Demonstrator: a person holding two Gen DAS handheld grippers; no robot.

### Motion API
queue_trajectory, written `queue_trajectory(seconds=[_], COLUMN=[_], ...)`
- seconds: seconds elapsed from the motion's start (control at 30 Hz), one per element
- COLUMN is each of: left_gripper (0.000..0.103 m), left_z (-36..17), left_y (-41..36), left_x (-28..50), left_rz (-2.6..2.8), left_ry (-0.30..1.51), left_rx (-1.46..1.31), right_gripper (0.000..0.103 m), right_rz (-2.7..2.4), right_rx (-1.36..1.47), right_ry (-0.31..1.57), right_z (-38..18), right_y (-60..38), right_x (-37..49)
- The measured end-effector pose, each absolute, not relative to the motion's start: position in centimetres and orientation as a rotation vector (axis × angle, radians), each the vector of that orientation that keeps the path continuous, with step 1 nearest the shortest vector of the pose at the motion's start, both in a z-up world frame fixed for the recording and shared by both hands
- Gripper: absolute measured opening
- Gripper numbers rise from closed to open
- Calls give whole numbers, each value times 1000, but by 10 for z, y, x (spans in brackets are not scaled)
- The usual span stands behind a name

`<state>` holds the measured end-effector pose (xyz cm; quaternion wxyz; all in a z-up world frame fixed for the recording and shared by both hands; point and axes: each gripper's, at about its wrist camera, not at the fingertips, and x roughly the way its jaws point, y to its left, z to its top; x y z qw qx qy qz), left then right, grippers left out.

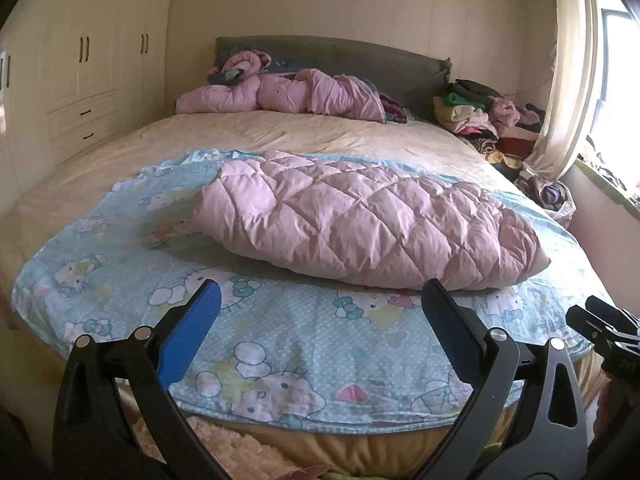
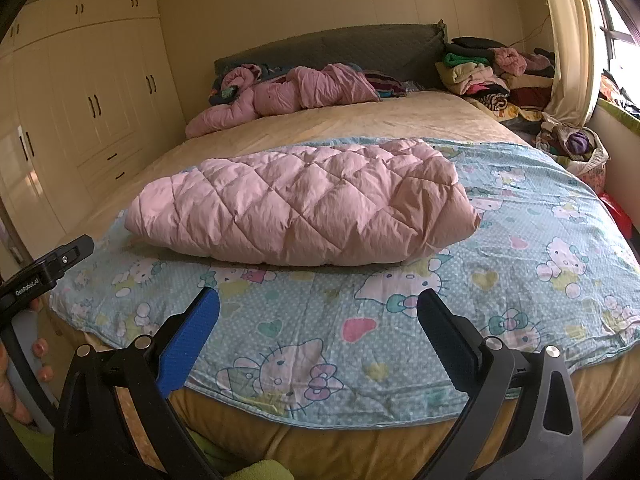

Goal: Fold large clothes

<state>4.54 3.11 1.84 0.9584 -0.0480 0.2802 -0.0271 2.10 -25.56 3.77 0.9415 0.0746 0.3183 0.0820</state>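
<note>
Left wrist view: left gripper [image 1: 320,300], blue-padded fingers [image 1: 192,332] spread wide, holding nothing, above the near bed edge. Right gripper [image 2: 318,304]: likewise wide apart, empty. Pink diamond-quilted padded garment [image 1: 360,220], folded into a puffy oblong bundle, lying on a light-blue cartoon-cat printed sheet [image 1: 304,340]. Sheet covers the near part of a beige bed [image 1: 320,132]. Crumpled pink quilt [image 1: 288,96] against the grey headboard [image 1: 360,56].

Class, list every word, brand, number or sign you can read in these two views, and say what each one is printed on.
"GenRobot.AI": white print on the black body of the left gripper, seen at the left edge of the right wrist view.
The sheet carries cartoon cats, hearts and bows, but no readable words.
Nothing else is legible in either view.
</note>
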Motion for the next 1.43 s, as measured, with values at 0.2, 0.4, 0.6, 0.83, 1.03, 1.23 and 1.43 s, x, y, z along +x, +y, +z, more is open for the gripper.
queue_trajectory(seconds=[0.2,0.4,0.6,0.83,1.03,1.23,1.43], left_gripper=[94,94,94,94,94,94,94], left_z=[18,12,8,-6,-21,-35,-45], left_y=[31,36,40,57,76,115,228], left_x=[45,44,44,42,46,60,104], left_rz=[-53,-51,-51,-36,-1,61,302], left_ry=[569,584,603,648,691,729,738], left_rx=[-93,-88,-91,-98,-122,-155,-137], right_gripper=[99,99,99,99,99,99,99], right_rz=[167,168,174,161,107,-39,-555], right_rx=[150,145,127,119,151,219,354], right_ry=[649,651,661,676,654,606,717], right_z=[38,38,35,24,19,15,-29], right_y=[-255,-253,-248,-242,-252,-297,-446], right_x=[21,22,23,22,18,2,-47])
